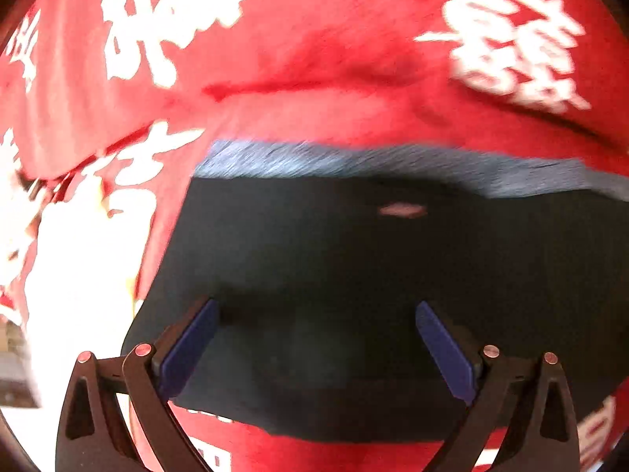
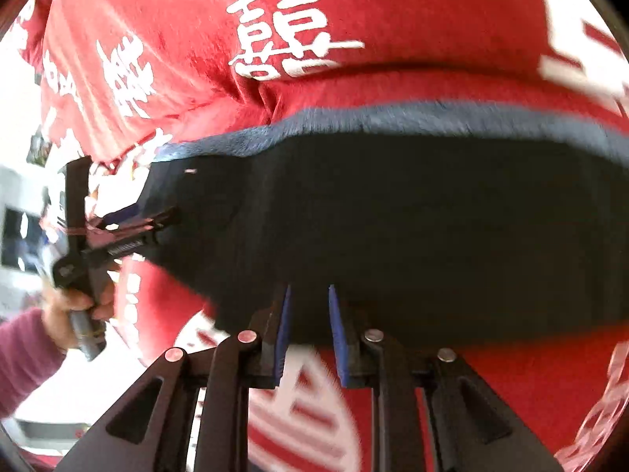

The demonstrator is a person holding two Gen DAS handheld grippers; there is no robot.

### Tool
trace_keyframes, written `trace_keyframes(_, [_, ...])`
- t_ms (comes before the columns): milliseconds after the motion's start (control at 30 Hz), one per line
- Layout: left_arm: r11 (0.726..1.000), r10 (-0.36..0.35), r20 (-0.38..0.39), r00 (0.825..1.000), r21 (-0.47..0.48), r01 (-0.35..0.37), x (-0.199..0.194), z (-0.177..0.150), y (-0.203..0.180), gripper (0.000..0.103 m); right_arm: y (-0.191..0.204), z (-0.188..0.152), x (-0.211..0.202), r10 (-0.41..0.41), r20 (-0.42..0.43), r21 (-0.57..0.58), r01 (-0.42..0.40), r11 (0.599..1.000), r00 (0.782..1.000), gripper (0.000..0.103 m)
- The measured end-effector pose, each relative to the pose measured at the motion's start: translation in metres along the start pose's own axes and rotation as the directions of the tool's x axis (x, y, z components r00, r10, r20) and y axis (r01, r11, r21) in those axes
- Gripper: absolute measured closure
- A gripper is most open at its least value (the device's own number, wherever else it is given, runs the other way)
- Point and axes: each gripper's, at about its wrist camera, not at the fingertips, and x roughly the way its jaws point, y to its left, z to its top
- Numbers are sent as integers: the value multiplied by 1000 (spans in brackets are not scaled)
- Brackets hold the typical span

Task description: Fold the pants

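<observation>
Dark pants (image 2: pixel 393 228) lie on the red printed cloth (image 2: pixel 196 59). Left tool (image 1: pixel 316 348) spread wide, empty, over them; right tool (image 2: pixel 308 334) narrowly parted at the near edge. Mid-fold; next: regrip an edge.

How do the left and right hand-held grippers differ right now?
The left hand-held gripper has its jaws spread wide; the right hand-held gripper has its jaws nearly closed, with a narrow gap. The left sits over the middle of the dark pants; the right sits at their near edge. Both have blue pads.
</observation>
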Motion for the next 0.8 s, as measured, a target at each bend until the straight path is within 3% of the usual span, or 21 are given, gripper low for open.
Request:
trace_keyframes(33, [999, -28, 0, 1000, -17, 28, 1, -5, 5, 1, -4, -5, 16, -46, -64, -24, 44, 999, 997, 81])
trace_keyframes(100, [999, -52, 12, 999, -11, 53, -1, -15, 11, 1, -5, -15, 11, -36, 0, -33, 36, 999, 999, 81])
trace_keyframes(167, [999, -38, 12, 999, 38, 37, -3, -22, 8, 1, -2, -21, 6, -59, 1, -33, 59, 998, 998, 81])
trace_keyframes(300, [999, -32, -13, 999, 23, 33, -14, -14, 3, 1, 2, -13, -5, -68, -38, 28, 69, 997, 997, 81])
trace_keyframes(367, [998, -65, 24, 998, 18, 64, -23, -3, 1, 1, 13, 2, -17, -22, 14, -2, 22, 1000, 1000, 80])
trace_keyframes(433, [998, -59, 60, 996, 25, 57, -25, 13, -1, 1, 25, 22, -19, -17, 37, -54, 19, 998, 999, 62])
trace_keyframes(467, [999, -50, 73, 996, 23, 49, -24, 21, -1, 1, 31, 40, -14, -16, 50, -77, 20, 997, 999, 58])
trace_keyframes(600, [999, -13, 77, 997, -30, 16, -7, 54, 10, 1, 50, 91, 13, 34, 55, -63, -30, 998, 998, 58])
trace_keyframes(700, [997, 28, 17, 999, -67, -26, 24, 62, 23, 1, 61, 121, 50, 53, 16, -34, -52, 998, 998, 58])
trace_keyframes(767, [991, -43, 20, 999, -123, 45, 34, 55, 40, 0, 64, 124, 72, 10, -29, -41, -11, 999, 1000, 58])
trace_keyframes(800, [990, -46, 20, 999, -136, 49, 35, 54, 45, 0, 63, 124, 82, -23, -47, -49, 21, 999, 999, 58])
